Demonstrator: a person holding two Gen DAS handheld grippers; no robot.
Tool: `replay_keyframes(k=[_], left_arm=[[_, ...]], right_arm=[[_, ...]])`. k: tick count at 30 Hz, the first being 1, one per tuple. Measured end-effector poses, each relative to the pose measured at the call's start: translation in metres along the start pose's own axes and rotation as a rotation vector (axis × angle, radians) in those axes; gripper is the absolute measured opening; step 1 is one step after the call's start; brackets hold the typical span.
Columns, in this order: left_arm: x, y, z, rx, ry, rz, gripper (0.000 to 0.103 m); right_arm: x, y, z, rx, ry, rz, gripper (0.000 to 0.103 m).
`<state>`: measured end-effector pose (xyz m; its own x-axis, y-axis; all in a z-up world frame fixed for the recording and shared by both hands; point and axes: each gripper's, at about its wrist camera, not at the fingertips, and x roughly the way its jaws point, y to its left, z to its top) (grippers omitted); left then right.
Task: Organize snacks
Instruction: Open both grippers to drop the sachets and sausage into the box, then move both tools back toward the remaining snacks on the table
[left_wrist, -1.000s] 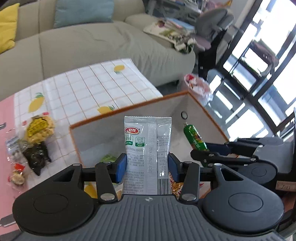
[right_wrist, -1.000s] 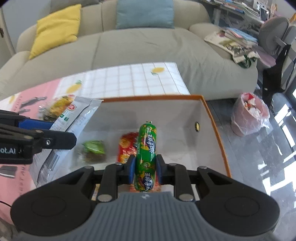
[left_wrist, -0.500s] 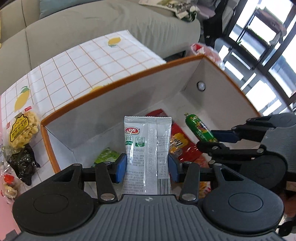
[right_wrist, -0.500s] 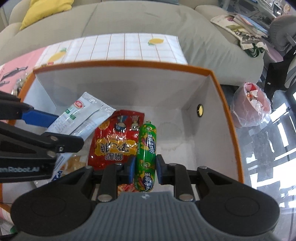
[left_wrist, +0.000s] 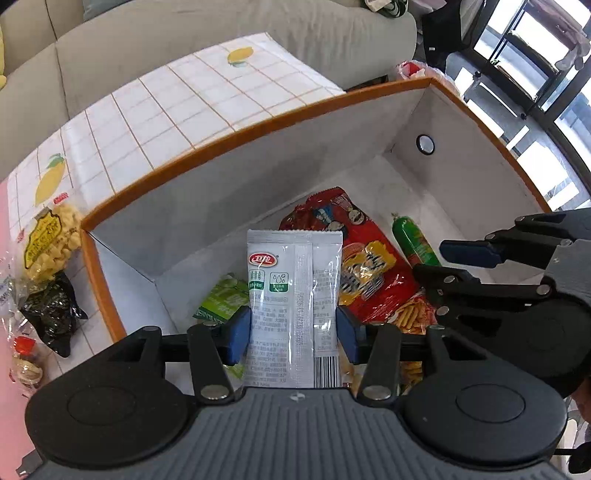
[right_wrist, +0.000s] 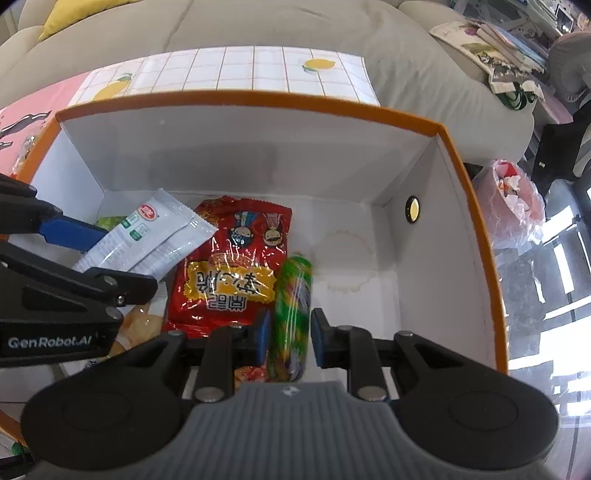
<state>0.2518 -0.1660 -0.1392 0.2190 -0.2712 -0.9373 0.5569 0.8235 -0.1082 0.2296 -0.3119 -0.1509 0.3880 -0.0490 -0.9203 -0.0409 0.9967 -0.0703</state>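
A white storage box with an orange rim (left_wrist: 236, 140) (right_wrist: 258, 99) holds a red snack bag (left_wrist: 354, 254) (right_wrist: 236, 266) and a green packet (left_wrist: 221, 299). My left gripper (left_wrist: 293, 328) is shut on a white sachet (left_wrist: 293, 302) (right_wrist: 147, 236) and holds it inside the box at its left. My right gripper (right_wrist: 290, 338) is inside the box, and its jaws stand slightly apart around a green sausage stick (right_wrist: 291, 314) (left_wrist: 415, 240), which looks blurred between them.
Loose snacks lie on the lemon-print tablecloth (left_wrist: 184, 107) left of the box: a yellow bag (left_wrist: 48, 243), a dark packet (left_wrist: 51, 310). A grey sofa (right_wrist: 295, 26) stands behind. A pink-bagged bin (right_wrist: 517, 195) stands on the floor to the right.
Both grippers have moved lower into the box. The right jaws have widened a little and the sausage stick has gone blurred, as if slipping. The left still grips the sachet.
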Motion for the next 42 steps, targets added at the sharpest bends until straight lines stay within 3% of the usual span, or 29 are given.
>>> replay_keyframes(k=[6, 12, 17, 23, 31, 36, 42], left_arm=[[-0.022, -0.002, 0.0, 0.018, -0.054, -0.016, 0.074], [-0.061, -0.001, -0.003, 0.043, -0.12, -0.017, 0.075], [-0.101, 0.007, -0.018, 0.016, -0.217, -0.011, 0.075], [-0.14, 0.017, -0.048, 0.01, -0.323, 0.069, 0.076], [-0.173, 0.053, -0.098, -0.092, -0.442, 0.172, 0.075], [-0.172, 0.085, -0.129, -0.2, -0.453, 0.194, 0.075], [-0.158, 0.121, -0.166, -0.288, -0.422, 0.216, 0.075]], right_arm=[[-0.016, 0.0, 0.001, -0.008, -0.024, -0.013, 0.034], [-0.048, 0.002, -0.002, 0.007, -0.085, -0.048, 0.063], [-0.085, 0.007, -0.011, 0.077, -0.186, -0.048, 0.076], [-0.119, 0.026, -0.024, 0.198, -0.308, -0.006, 0.082], [-0.14, 0.078, -0.047, 0.3, -0.438, 0.056, 0.087], [-0.14, 0.117, -0.056, 0.281, -0.464, 0.086, 0.087], [-0.128, 0.161, -0.056, 0.205, -0.43, 0.12, 0.087]])
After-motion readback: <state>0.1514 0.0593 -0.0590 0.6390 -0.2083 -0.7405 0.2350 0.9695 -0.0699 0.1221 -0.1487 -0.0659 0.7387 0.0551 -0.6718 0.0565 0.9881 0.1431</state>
